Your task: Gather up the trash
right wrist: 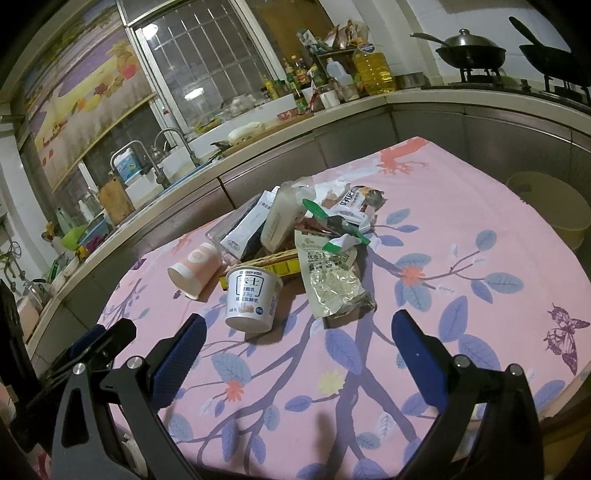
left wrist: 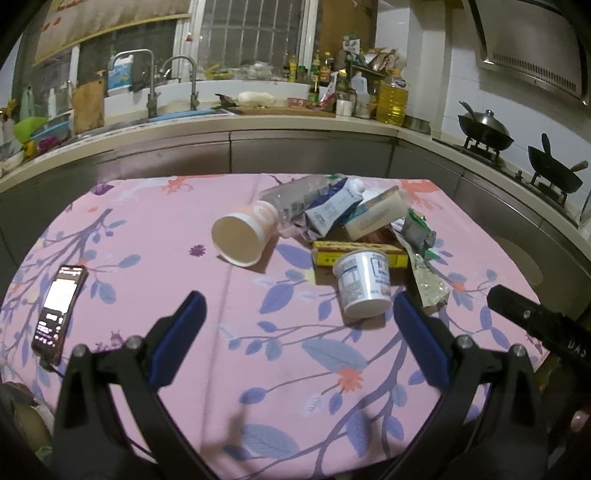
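Left tongs and right tongs both released, white plastic yogurt tub at 12 o'clock, pink floral-clothed bench

Dim kitchen w/ barred window, curved counter, sink taps, woks on stove.

Two wrist fisheyes look down over one table.
The left view faces the trash pile squarely, at centre right of frame; the right view, tilted, holds it nearer at centre. Both share the yogurt cup and kitchen counter.
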The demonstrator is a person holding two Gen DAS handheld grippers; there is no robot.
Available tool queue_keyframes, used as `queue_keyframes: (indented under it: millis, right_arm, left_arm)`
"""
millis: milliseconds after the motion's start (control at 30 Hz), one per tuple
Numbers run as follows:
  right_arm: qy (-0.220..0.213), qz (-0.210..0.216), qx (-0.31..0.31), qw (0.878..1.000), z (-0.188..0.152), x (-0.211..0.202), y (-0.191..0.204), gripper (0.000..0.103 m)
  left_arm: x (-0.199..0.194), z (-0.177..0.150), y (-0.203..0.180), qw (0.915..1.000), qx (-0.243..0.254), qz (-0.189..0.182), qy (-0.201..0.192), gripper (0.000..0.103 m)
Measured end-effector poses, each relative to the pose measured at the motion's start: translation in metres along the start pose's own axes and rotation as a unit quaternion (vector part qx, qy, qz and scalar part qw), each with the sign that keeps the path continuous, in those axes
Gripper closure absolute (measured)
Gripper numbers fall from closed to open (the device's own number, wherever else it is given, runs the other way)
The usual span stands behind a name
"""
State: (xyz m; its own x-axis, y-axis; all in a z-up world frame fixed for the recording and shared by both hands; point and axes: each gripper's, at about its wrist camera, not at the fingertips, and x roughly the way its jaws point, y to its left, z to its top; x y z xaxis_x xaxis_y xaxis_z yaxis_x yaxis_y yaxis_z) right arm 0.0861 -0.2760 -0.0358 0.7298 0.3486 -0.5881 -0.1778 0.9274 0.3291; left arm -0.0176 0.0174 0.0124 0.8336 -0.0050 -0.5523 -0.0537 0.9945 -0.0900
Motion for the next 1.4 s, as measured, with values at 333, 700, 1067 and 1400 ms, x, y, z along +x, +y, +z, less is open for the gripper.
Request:
queue_keyframes:
  millis: [333, 700, 1067, 1400]
  right_arm:
    - [0.012, -0.013, 0.026, 1.0, 0.001, 0.002, -0.008, 0.006]
    - [0.009, -0.012, 0.022, 1.0, 0.003, 0.0, -0.009, 0.006]
    - [-0.004, -0.02, 0.024, 0.999, 0.009, -0.008, -0.012, 0.006]
    - [-0.024, -0.024, -0.01, 0.999, 0.025, -0.014, -0.008, 0.006]
  left_arm:
    - [0.0, 0.0, 0.01, 0.9999, -0.011, 0.009, 0.004, 0.006]
    - [-0.001, 0.0, 0.01, 0.9999, -0.007, 0.01, 0.005, 0.006]
    - [0.006, 0.01, 0.015, 0.9997, -0.008, 0.023, 0.008, 0.006]
    - [0.008, 0.022, 0.006, 0.9995, 0.007, 0.031, -0.002, 0.006]
